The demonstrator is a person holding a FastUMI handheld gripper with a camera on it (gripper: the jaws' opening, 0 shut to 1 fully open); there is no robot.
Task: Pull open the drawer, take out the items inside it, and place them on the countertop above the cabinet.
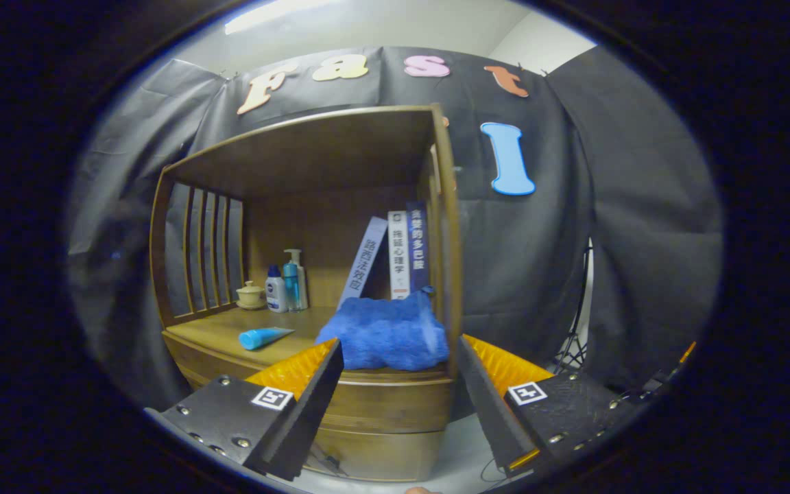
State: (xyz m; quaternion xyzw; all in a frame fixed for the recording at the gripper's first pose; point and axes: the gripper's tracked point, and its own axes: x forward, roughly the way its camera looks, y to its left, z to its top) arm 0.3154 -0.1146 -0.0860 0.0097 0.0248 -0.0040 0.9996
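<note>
A folded blue towel (387, 334) lies on the wooden countertop (220, 335) of the cabinet, near its front right corner. A light blue tube (262, 337) lies on the countertop to the towel's left. My gripper (398, 357) is open, its fingers spread wide on either side of the towel's front and apart from it. Nothing is between the fingers. The drawer front (385, 409) sits below the countertop edge, between my fingers; whether it is pulled out I cannot tell.
At the back of the countertop stand a small lidded cup (251, 295), two bottles (285, 285) and three books (398, 257) leaning by the right side panel (448, 240). A slatted side panel (203, 250) closes the left. Black cloth hangs behind and to the right.
</note>
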